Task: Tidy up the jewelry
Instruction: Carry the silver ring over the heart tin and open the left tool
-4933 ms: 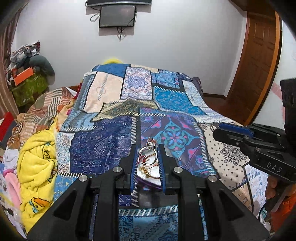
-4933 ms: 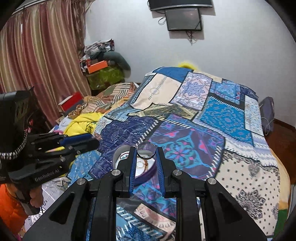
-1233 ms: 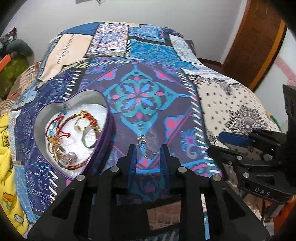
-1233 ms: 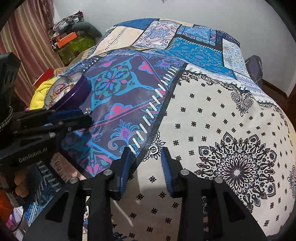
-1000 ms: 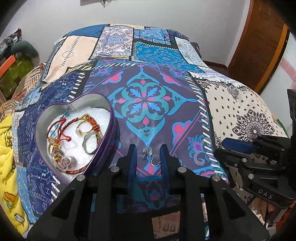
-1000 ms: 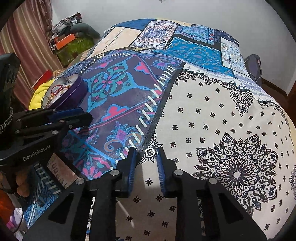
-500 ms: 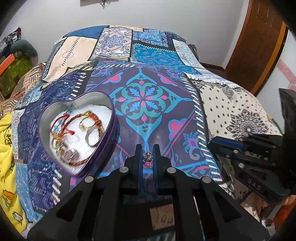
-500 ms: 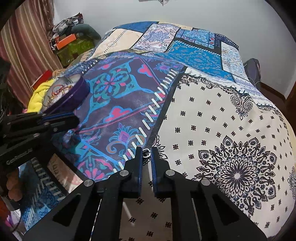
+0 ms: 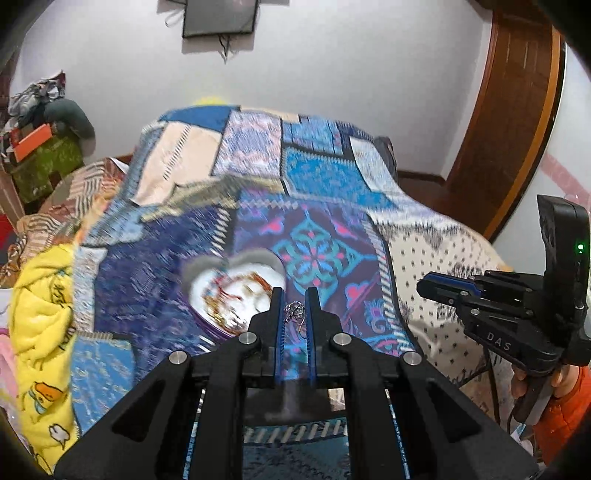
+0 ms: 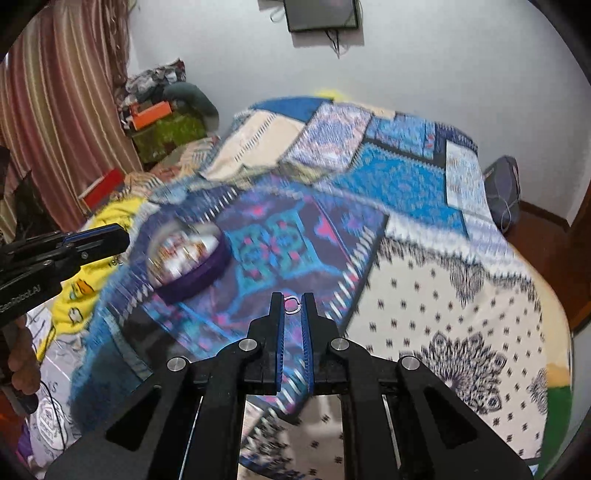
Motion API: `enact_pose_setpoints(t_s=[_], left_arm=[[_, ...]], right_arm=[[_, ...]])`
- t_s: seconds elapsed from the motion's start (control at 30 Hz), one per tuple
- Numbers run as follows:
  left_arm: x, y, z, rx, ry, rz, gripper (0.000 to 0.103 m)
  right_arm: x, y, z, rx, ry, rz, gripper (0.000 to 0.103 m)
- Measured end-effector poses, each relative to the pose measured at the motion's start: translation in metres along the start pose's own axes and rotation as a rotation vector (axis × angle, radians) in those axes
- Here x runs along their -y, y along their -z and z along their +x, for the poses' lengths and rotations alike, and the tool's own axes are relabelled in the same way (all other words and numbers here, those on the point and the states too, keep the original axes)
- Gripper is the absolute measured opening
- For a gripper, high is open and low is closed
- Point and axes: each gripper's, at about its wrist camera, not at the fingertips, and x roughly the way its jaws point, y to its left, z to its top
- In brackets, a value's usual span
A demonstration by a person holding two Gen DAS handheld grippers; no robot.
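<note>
Jewelry in transit to heart-shaped tin (image 9: 236, 291). Small silver earring (image 9: 294, 309), nipped between nearly closed pads of left gripper (image 9: 294, 295), poised just this side of the tin's near rim. Thin silver ring (image 10: 291, 304), pinched at the very tips of right gripper (image 10: 292, 299) (jaws all but touching), well to the right of the tin, over the quilt's dark blue panel. Inside the tin: white lining, red and gold bangles, detail blurred.

Judged step: carry of both pieces to the tin. Advisable: one gripper over the tin at a time; tips brought low over the white lining before release, so that neither piece bounces off the rim; grip kept firm on the way, the ring's hold being slight; release clear of the bangles where possible (tangling likely otherwise).

Beneath the tin, patchwork quilt (image 9: 325, 177) over a bed, soft and uneven, busy enough in pattern to hide a dropped piece. Left of the tin, yellow blanket (image 9: 40, 295). Beyond the tin, white wall with dark wall-mounted screen (image 9: 220, 16). Right of the tin, wooden door frame (image 9: 517, 110); far left of it, striped curtain (image 10: 62, 92).
</note>
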Motion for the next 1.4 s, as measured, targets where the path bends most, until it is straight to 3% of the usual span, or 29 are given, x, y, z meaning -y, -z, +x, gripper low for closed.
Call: enact_pose_setpoints(t_s=[0.27,0.5,0.97,1.4], left_arm=[[-0.028,-0.024,-0.025,0.081,-0.031,-0.009,0.009],[-0.053,-0.033,-0.019,0.087,-0.026,-0.046,0.009],[-0.079,-0.025,0.032,0.0,0.024,-0.101,0.009],[-0.086,-0.015,0.059,-0.068,0.054,-0.095,0.009]], right_arm=[[-0.033,-0.029,0.005,0.058,-0.051,-0.033,0.008],[-0.059,-0.04,0.027,0.046,-0.099,-0.076,0.008],[-0.084,-0.029,0.084,-0.073,-0.156,-0.118,0.008],[-0.093,-0.021,0.101,-0.107,-0.136,-0.155,0.008]])
